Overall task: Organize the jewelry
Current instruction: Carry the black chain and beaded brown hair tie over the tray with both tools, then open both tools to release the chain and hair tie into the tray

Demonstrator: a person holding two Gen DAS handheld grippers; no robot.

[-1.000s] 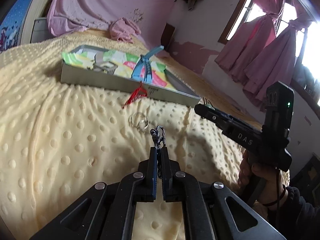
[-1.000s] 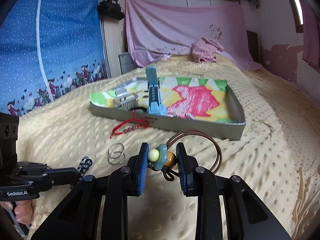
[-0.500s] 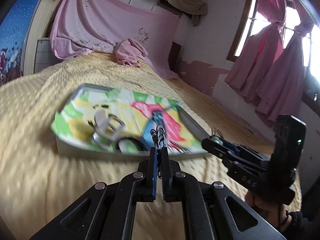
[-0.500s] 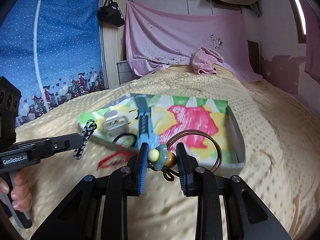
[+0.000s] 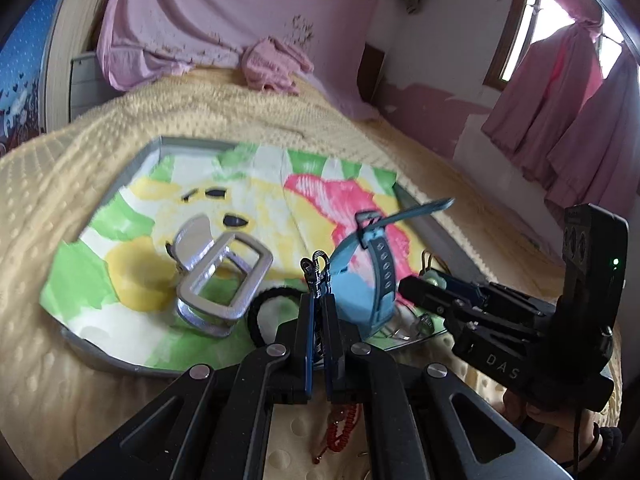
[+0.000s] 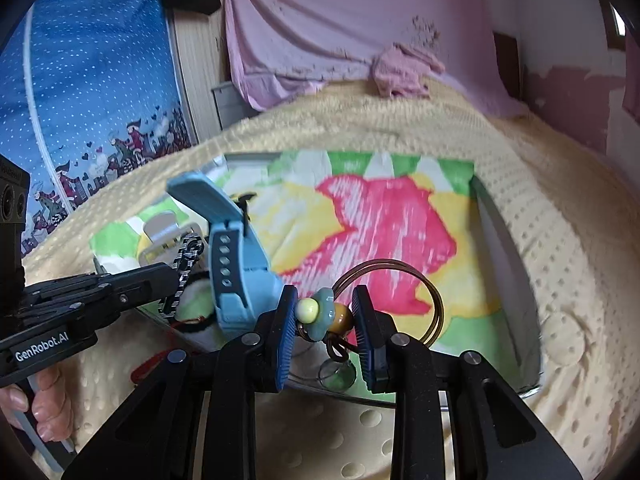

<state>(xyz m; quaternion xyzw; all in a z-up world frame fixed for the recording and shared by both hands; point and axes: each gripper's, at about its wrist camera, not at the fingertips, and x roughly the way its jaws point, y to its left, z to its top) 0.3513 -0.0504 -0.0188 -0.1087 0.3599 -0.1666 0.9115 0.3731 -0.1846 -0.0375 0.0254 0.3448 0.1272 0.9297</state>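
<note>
**Q:** Progress at this stage, as far as both wrist views show?

**A:** Partly done. Tray (image 5: pixel 120 176), lined with a flower-print paper, rests on the yellow blanket (image 5: pixel 52 380) and already holds a blue watch (image 5: pixel 372 276), a silver hair clip (image 5: pixel 220 280) and a black hair tie (image 5: pixel 260 308).

**Q:** State of the tongs?

**A:** Left gripper (image 5: pixel 318 304): jaws pressed nearly together, pinching a black-and-white braided cord (image 5: pixel 318 272) whose free end stands up past the tips, over the tray's near edge. Right gripper (image 6: pixel 324 316): jaws set narrow, clamped on the beads of a brown wire bangle (image 6: pixel 434 300), whose loop hangs over the tray's pink patch.

**Q:** What is left?

**A:** Neither carried piece has been let go; both appear to be over the tray but not resting in it. A red cord bracelet (image 5: pixel 340 428) lies on the blanket outside the tray, just below the left gripper. Thin rings near the tray's front edge are partly hidden, so whether they lie inside or outside cannot be told.

**Q:** Likely next requirement?

**A:** Probably lowering each piece onto a bare part of the lining before opening, clear of the watch.
</note>
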